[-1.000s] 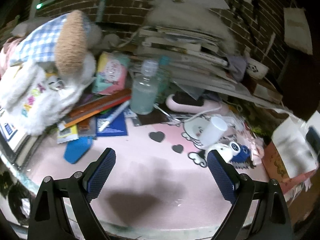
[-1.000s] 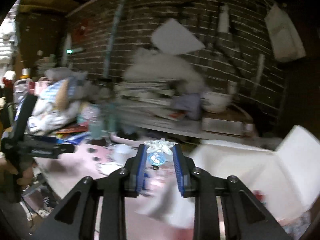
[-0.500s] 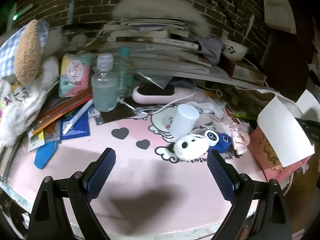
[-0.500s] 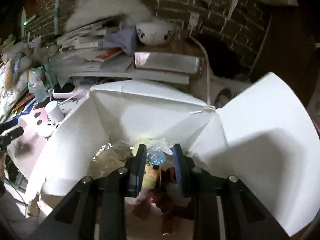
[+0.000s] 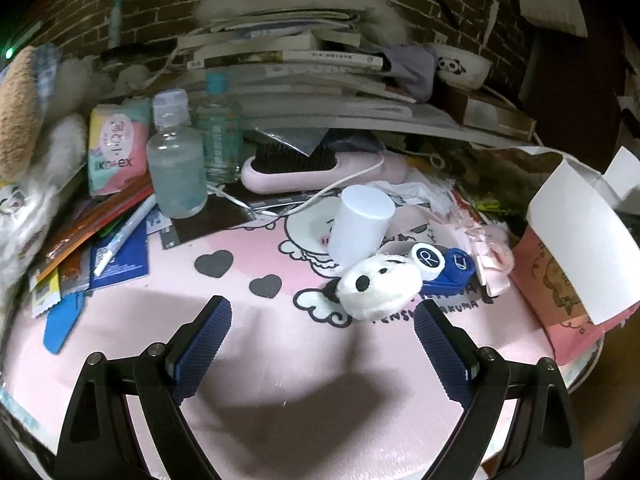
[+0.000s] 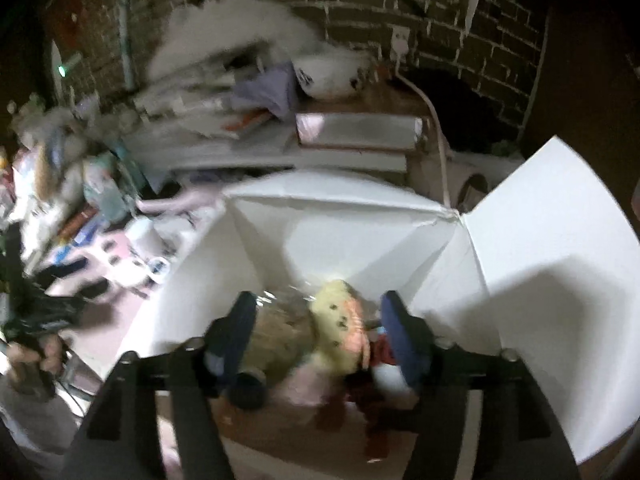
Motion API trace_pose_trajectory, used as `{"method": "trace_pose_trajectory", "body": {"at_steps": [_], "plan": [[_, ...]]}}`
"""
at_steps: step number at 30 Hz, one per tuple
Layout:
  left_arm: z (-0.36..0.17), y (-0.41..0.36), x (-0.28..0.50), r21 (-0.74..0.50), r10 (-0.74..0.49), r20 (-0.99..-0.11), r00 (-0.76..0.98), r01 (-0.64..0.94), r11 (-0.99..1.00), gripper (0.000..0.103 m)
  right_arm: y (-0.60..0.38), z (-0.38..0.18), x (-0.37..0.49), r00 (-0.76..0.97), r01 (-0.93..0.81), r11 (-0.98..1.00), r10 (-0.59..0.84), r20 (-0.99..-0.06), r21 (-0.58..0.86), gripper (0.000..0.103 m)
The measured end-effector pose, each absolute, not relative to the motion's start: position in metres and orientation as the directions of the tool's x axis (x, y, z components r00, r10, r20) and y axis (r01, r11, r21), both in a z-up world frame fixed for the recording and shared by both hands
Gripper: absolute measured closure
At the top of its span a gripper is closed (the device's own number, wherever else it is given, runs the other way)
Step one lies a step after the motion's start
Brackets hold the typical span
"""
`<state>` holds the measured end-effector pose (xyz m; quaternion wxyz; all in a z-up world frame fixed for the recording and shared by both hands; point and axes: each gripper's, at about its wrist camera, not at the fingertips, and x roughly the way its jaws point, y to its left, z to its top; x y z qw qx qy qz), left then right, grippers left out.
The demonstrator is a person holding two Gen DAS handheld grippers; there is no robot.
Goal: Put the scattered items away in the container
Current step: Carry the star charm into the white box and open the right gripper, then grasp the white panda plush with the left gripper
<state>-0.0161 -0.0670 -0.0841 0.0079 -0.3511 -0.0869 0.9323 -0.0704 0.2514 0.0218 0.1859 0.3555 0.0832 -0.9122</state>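
My right gripper [image 6: 320, 330] hangs open over the white cardboard box [image 6: 348, 232], nothing between its fingers. Inside the box lie a yellow spotted item [image 6: 340, 320], crinkly clear wrapping [image 6: 280, 320] and red bits, all blurred. My left gripper [image 5: 320, 344] stands open above the pink table mat [image 5: 280, 340]. Just beyond its right finger lie a white plush toy [image 5: 376, 284], a blue and white contact lens case [image 5: 442, 266] and a tipped white cup [image 5: 360, 226]. The box's white flap [image 5: 580, 240] shows at the right edge of the left wrist view.
Two clear bottles [image 5: 176, 168], a pink hairbrush [image 5: 312, 168] with a white cable, a tissue pack [image 5: 114, 148], pens and blue cards [image 5: 120, 256] crowd the mat's back left. Stacked books [image 5: 300, 56] and a panda bowl [image 5: 460, 66] stand against the brick wall. A hand [image 6: 32, 364] holds the left gripper.
The right gripper carried a small clear-blue trinket over the box, then opened; the trinket is no longer between its fingers. The left gripper swung right toward the plush toy and cup.
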Motion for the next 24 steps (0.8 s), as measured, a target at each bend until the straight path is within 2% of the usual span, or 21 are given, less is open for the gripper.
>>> {"method": "trace_pose_trajectory", "body": {"at_steps": [4, 10, 17, 20, 24], "plan": [[-0.088, -0.063, -0.025, -0.167, 0.088, -0.66, -0.746, 0.032, -0.985, 0.011, 0.251, 0.037, -0.041, -0.681, 0.492, -0.862, -0.47, -0.561, 0.125, 0.02], [-0.089, -0.054, -0.037, -0.151, 0.097, -0.668, -0.738, 0.008, -0.988, 0.012, 0.226, 0.036, 0.004, -0.594, 0.668, -0.718, -0.673, -0.441, 0.196, 0.019], [-0.09, -0.043, -0.05, -0.113, 0.094, -0.682, -0.726, -0.022, -0.993, 0.012, 0.181, 0.009, 0.058, -0.49, 0.813, -0.568, -0.786, -0.377, 0.129, 0.019], [-0.092, -0.041, -0.053, -0.113, 0.098, -0.686, -0.721, -0.028, -0.993, 0.012, 0.164, -0.008, 0.071, -0.47, 0.828, -0.547, -0.795, -0.383, 0.121, 0.018], [-0.095, -0.04, -0.056, -0.114, 0.104, -0.698, -0.708, -0.033, -0.993, 0.028, 0.146, -0.031, 0.069, -0.492, 0.784, -0.599, -0.761, -0.423, 0.165, 0.018]]}}
